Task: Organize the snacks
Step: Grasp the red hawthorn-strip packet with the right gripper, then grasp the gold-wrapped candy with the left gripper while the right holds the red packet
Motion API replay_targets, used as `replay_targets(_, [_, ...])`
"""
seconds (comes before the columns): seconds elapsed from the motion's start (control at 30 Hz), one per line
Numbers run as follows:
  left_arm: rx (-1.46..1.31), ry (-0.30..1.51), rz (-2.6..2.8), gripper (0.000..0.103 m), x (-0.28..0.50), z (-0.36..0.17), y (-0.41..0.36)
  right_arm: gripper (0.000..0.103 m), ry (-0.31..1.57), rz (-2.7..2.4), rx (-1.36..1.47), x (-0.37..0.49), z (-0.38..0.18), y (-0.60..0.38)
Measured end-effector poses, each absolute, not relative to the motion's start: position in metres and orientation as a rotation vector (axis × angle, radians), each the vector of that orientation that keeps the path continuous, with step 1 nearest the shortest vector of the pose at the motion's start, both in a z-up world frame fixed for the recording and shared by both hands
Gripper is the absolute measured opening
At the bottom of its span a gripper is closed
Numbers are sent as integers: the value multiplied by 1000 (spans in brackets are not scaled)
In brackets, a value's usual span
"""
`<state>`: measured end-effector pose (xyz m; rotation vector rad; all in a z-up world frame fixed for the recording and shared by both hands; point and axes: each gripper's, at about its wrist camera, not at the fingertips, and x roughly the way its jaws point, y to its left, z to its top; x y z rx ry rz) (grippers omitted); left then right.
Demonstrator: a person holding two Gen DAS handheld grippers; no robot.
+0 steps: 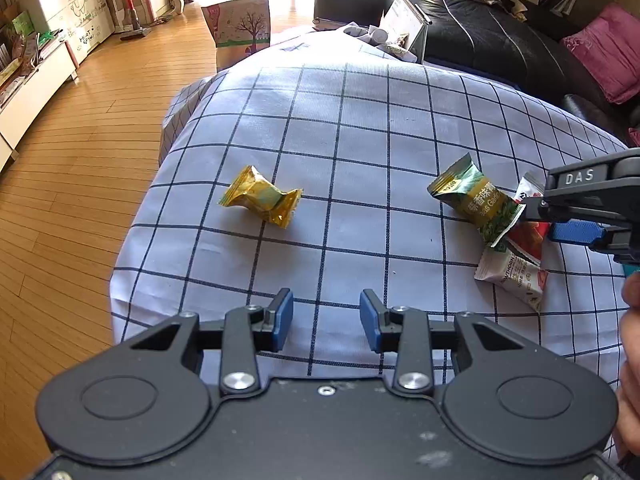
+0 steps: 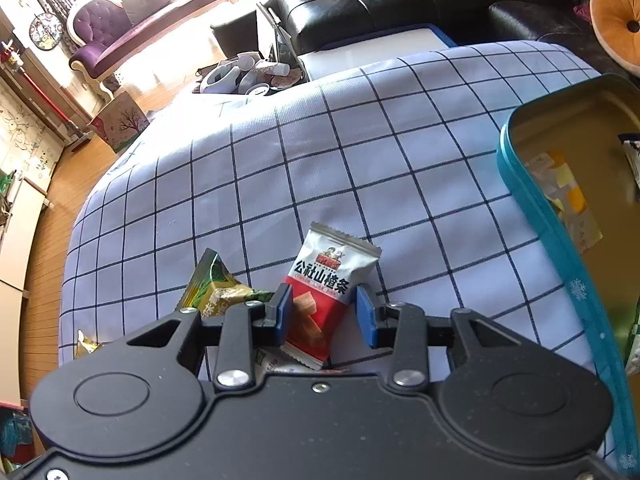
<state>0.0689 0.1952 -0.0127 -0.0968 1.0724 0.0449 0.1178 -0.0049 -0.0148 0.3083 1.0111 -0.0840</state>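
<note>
- Table (image 1: 360,128), checked cloth.
- Teal tin (image 2: 560,240), at 3 o'clock in the right view.
- Right gripper (image 2: 325,314): fingers apart, straddling the red-white packet (image 2: 324,292), left pad touching.
- Left gripper (image 1: 326,320): fingers apart, empty; gold packet (image 1: 260,200) at 11 o'clock.
</note>
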Motion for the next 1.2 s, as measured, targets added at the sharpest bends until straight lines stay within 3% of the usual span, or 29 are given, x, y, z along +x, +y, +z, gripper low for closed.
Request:
replay_targets(0.6, [-155,1024,47,38,64,1,211,53,949,-110,85,124,-22,33])
replay_targets(0.77, [-166,1014,69,38,65,3,218,45,959,-86,67,118,-21,28])
replay_targets(1.2, [-226,1006,146,39,87,9,236,44,943,-53,107,96,-3,4])
